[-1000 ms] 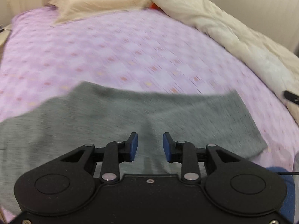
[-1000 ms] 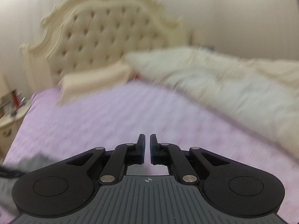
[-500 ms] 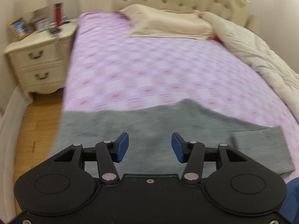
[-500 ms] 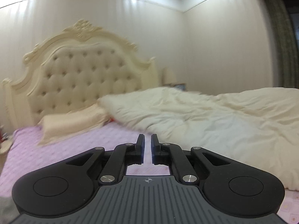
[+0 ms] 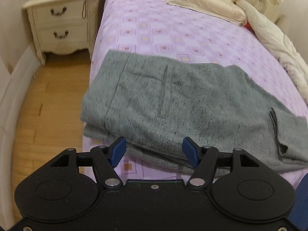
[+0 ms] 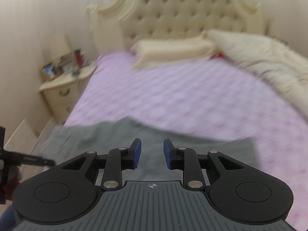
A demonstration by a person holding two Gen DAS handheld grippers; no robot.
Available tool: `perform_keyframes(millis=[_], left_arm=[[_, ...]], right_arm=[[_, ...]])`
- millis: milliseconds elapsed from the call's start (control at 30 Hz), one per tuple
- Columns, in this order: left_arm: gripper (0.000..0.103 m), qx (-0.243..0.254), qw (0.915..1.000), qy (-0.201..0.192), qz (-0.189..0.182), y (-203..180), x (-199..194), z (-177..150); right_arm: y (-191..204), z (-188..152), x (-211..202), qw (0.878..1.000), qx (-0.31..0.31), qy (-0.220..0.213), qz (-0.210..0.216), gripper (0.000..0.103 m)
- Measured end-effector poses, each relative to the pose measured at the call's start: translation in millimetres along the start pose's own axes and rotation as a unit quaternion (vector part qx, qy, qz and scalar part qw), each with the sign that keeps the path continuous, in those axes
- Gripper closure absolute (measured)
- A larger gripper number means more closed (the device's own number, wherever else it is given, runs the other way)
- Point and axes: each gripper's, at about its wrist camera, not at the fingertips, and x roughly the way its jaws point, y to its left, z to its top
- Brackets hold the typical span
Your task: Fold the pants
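Note:
Grey pants (image 5: 173, 104) lie folded lengthwise across the near edge of the bed with the purple sheet (image 5: 173, 28), the waistband end at the left, over the bed's side. My left gripper (image 5: 154, 151) is open wide and empty, just above the pants' near edge. In the blurred right wrist view the pants (image 6: 150, 134) lie under my right gripper (image 6: 152, 152), which is open and empty above them.
A cream nightstand (image 5: 59, 21) stands left of the bed, with wooden floor (image 5: 44, 105) beside it. A beige pillow (image 5: 202, 5) and a cream duvet (image 5: 275, 44) lie at the bed's head and right side. The left gripper's body shows at the left edge (image 6: 11, 157).
My left gripper has opened wider and swung left and down toward the waistband end. My right gripper has opened and dropped from facing the headboard to above the pants.

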Motion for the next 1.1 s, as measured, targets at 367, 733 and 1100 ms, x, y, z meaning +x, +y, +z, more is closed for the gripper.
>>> perform_keyframes(millis=[367, 733, 1100], left_arm=[[0.023, -0.087, 0.9955, 0.023, -0.031, 37.3, 24.5, -8.6], [0.019, -0.155, 0.9860, -0.003, -0.061, 47.5, 17.6, -19.8], [0.018, -0.228, 0.9715, -0.019, -0.060, 65.2, 17.3, -14.9]], right_arm=[[66.1, -30.8, 74.3, 0.993, -0.012, 0.111, 0.021, 0.077], [91.1, -54.9, 106.0, 0.966, -0.081, 0.243, 0.047, 0.076], [65.6, -57.8, 93.9, 0.967, -0.005, 0.240, 0.084, 0.075]])
